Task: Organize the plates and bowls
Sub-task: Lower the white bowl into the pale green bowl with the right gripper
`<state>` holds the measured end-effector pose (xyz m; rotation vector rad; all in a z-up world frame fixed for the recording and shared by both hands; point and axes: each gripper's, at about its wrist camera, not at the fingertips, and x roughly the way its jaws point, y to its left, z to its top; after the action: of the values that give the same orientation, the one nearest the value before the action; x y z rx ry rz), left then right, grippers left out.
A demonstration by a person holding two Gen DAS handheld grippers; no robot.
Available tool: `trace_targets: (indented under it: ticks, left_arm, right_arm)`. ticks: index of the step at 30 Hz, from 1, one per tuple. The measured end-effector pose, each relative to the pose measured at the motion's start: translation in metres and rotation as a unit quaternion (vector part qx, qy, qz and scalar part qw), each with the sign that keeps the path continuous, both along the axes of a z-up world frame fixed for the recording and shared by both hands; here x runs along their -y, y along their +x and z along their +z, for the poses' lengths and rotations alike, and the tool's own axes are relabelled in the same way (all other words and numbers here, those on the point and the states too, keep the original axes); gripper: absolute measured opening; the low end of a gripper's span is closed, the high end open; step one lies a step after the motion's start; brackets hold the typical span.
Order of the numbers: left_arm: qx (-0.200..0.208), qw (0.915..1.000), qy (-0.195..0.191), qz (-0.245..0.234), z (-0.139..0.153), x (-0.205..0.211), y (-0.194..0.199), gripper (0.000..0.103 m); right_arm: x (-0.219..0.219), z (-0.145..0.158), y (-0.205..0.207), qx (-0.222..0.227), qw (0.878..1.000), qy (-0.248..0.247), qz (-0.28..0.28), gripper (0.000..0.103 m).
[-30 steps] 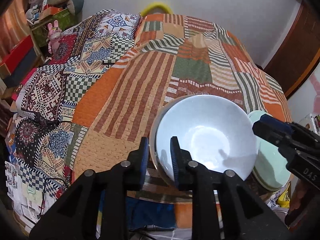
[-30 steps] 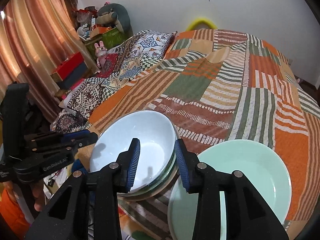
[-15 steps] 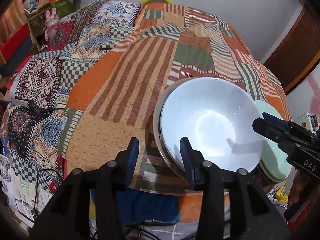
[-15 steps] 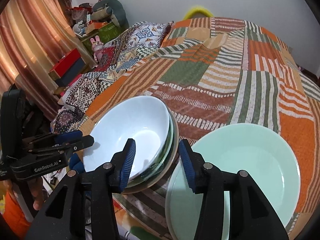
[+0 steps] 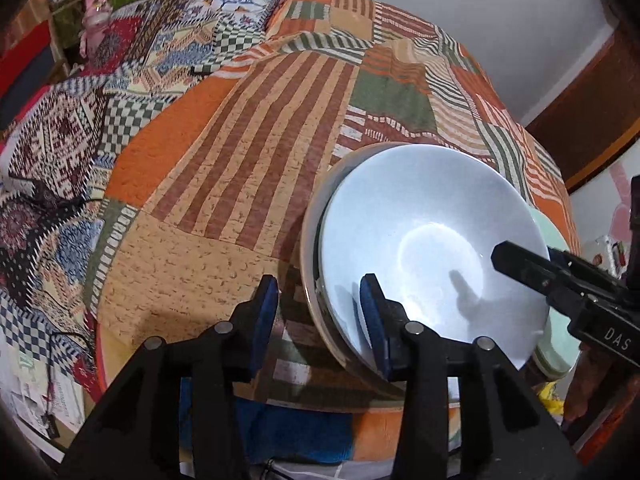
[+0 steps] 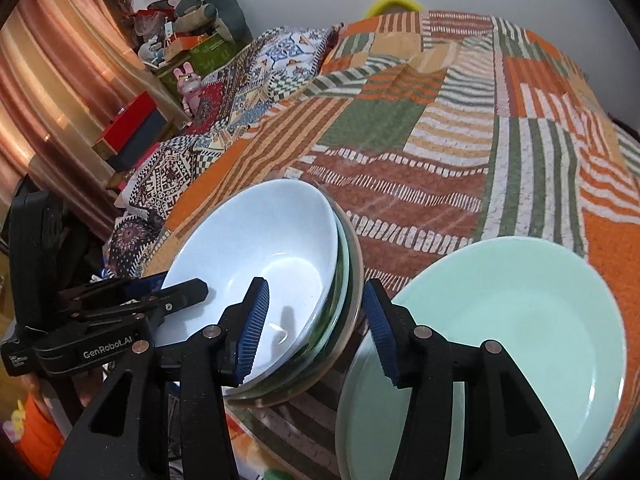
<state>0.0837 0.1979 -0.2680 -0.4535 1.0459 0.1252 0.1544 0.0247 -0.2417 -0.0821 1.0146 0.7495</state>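
1. As far as can be judged, bowls are already nested: a pale blue bowl (image 5: 432, 256) sits atop the bowl stack (image 6: 344, 280) on the quilted bed (image 5: 224, 160), w/ green plates (image 6: 500, 340) piled just beside
2. Left gripper (image 5: 318, 312) and right gripper (image 6: 314, 322) have just been opening; fingers part-spread astride opposite rims, pads not seen pressing
3. Any dishes left can't be told
4. Only right wrist view shows plate pile fully; left view shows just its edge
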Motion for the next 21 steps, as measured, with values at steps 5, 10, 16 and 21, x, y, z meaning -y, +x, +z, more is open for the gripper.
trace_targets:
  ticks: [5,10,16,21]
  left_arm:
    - [0.005,0.9999,-0.01,0.002,-0.0028,-0.0026,-0.0013,0.042]
    - [0.008,0.9998,-0.017,0.0,-0.003,-0.0028,-0.0018,0.04]
    - [0.012,0.9997,-0.017,-0.012,-0.0017,0.0029,0.0,0.027]
    - [0.012,0.9997,-0.02,-0.008,-0.0027,0.0019,-0.0015,0.027]
  right_arm:
    - [-0.0032,-0.0097,0.0035,-0.02,1.0,0.0,0.004,0.047]
    - [-0.004,-0.0103,0.0012,-0.012,1.0,-0.007,0.001,0.04]
    - [-0.004,-0.0097,0.001,-0.01,1.0,-0.009,0.002,0.04]
    - [-0.0038,-0.0087,0.0009,-0.013,1.0,-0.004,0.001,0.04]
